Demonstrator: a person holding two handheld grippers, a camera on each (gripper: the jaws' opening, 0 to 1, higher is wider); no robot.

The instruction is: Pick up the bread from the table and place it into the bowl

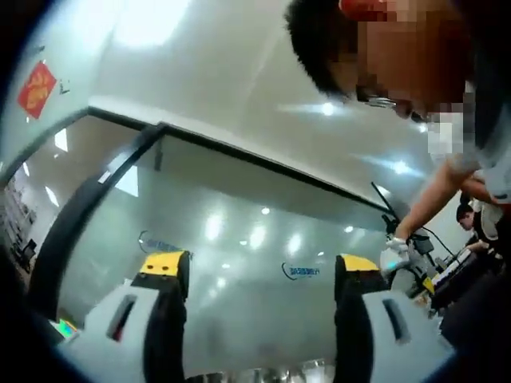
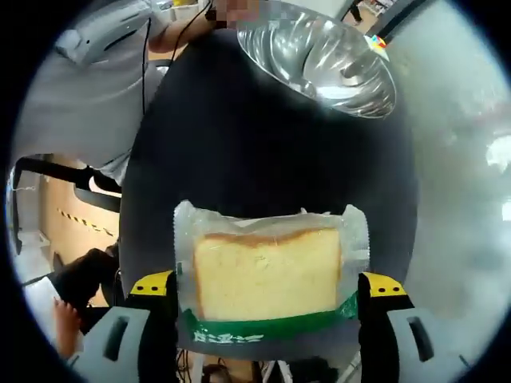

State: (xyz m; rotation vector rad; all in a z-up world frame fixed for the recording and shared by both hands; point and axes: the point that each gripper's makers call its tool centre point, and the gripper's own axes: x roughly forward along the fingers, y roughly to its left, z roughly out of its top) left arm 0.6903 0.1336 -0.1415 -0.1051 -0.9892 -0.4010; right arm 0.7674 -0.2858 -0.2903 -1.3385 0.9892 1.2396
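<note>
A slice of bread [image 2: 267, 271] in a clear wrapper with a green band lies on the dark round table [image 2: 263, 152]. My right gripper [image 2: 267, 291] is open, with one jaw on either side of the wrapped bread at its edges. I cannot tell whether the jaws touch the wrapper. A shiny metal bowl [image 2: 319, 56] stands empty at the table's far edge, beyond the bread. My left gripper [image 1: 262, 271] is open with nothing between its jaws, and it is tilted up toward a glass wall and the ceiling.
In the right gripper view a person in grey [image 2: 88, 88] stands beyond the table's left edge, with floor and a dark chair [image 2: 80, 191] below. A pale floor lies past the table's right side. In the left gripper view a person's gloved hand [image 1: 395, 255] reaches down at the right.
</note>
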